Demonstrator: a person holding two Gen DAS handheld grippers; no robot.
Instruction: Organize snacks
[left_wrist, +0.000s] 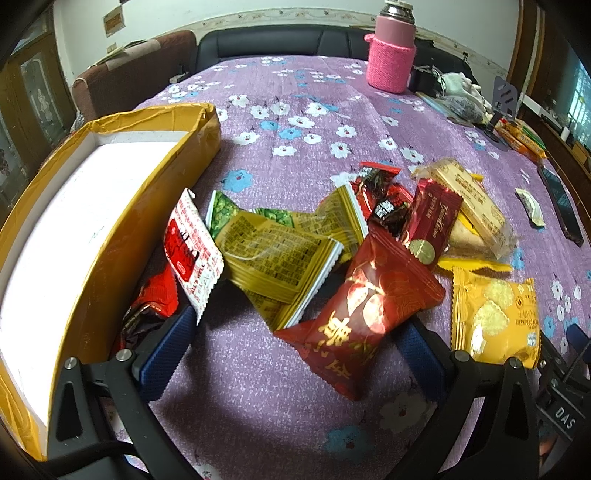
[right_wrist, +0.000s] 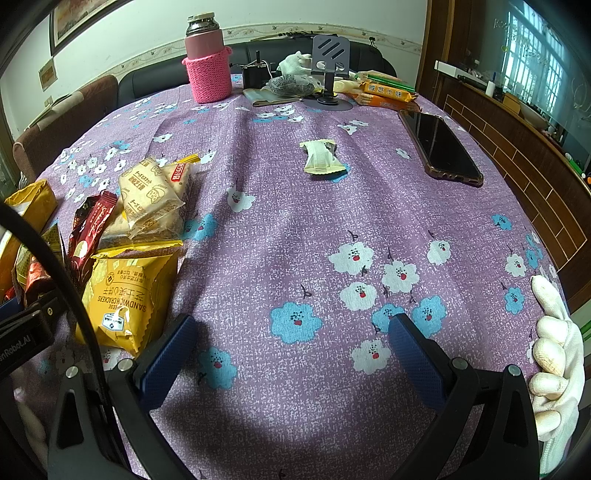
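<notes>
A pile of snack packets lies on the purple flowered tablecloth (left_wrist: 295, 122). A yellow box (left_wrist: 122, 243) with a white inside stands open at the left. My left gripper (left_wrist: 295, 339) is open around a red packet with gold characters (left_wrist: 365, 314). Beside it lie yellow-green packets (left_wrist: 273, 254), a red-white sachet (left_wrist: 192, 247), a dark red bar (left_wrist: 430, 225), clear cracker packs (left_wrist: 476, 210) and a yellow cracker packet (left_wrist: 495, 317). My right gripper (right_wrist: 291, 347) is open and empty over bare cloth. The yellow cracker packet (right_wrist: 125, 295) lies to its left, a small white sachet (right_wrist: 321, 157) farther ahead.
A pink flask in a knitted sleeve (right_wrist: 207, 62) stands at the far side. A phone (right_wrist: 439, 146) lies at the right, a phone stand (right_wrist: 328, 70) and orange biscuit packs (right_wrist: 384, 94) behind it. A sofa and chair stand beyond the table. A gloved hand (right_wrist: 557, 354) holds the right gripper.
</notes>
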